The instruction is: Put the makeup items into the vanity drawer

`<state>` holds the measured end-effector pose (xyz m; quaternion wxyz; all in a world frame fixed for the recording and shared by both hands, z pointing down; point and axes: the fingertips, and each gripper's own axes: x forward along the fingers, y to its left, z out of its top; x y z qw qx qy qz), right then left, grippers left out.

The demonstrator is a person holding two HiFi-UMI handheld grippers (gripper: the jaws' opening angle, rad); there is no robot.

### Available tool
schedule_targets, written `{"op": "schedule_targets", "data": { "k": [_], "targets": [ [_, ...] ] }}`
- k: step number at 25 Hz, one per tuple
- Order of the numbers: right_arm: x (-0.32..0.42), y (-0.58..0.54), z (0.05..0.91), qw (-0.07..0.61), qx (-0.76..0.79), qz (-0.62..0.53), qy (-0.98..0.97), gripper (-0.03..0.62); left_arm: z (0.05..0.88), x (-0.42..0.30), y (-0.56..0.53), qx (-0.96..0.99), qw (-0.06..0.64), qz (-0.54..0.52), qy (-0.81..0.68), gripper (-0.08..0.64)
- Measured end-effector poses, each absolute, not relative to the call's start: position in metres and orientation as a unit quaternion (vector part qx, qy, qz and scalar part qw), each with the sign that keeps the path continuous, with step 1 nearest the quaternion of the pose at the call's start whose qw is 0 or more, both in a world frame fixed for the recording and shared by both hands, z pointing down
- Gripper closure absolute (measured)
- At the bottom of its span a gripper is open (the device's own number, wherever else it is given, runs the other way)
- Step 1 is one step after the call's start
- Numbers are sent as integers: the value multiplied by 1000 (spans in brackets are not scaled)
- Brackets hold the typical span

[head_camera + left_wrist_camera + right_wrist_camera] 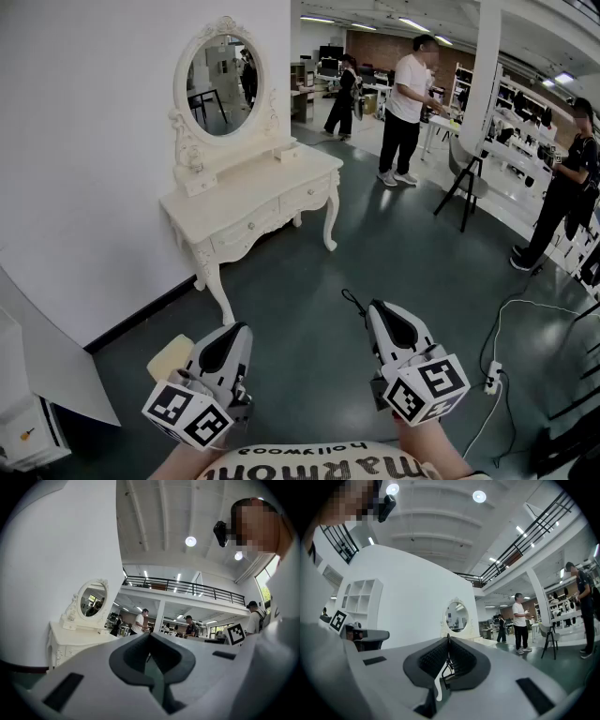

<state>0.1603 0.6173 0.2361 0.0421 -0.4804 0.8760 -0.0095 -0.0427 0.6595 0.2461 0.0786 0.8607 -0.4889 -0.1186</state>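
Note:
The white vanity (251, 192) with an oval mirror (218, 80) stands against the white wall, some way ahead of me on the left. Its front drawers (246, 232) look shut. Both grippers are held low, near my body, over the dark floor. My left gripper (239, 328) has its jaws together, and nothing shows between them in the left gripper view (150, 634). My right gripper (373, 305) is shut on a thin black wire-like makeup tool (352, 301). In the right gripper view that tool (445, 665) has a white handle. The vanity (461, 632) shows far off there.
A pale cream flat thing (171, 354) lies on the floor beside the left gripper. White equipment (28, 427) stands at the lower left. A power strip and cables (489, 377) run along the floor on the right. People (405, 103) and a stool (466, 183) are further back.

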Motion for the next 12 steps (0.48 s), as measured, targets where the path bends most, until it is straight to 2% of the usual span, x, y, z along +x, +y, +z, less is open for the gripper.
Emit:
{"op": "schedule_targets", "data": {
  "k": [12],
  "targets": [
    [160, 606, 229, 45, -481, -10, 875, 560, 240, -44, 646, 860, 74, -124, -489, 552]
  ]
}}
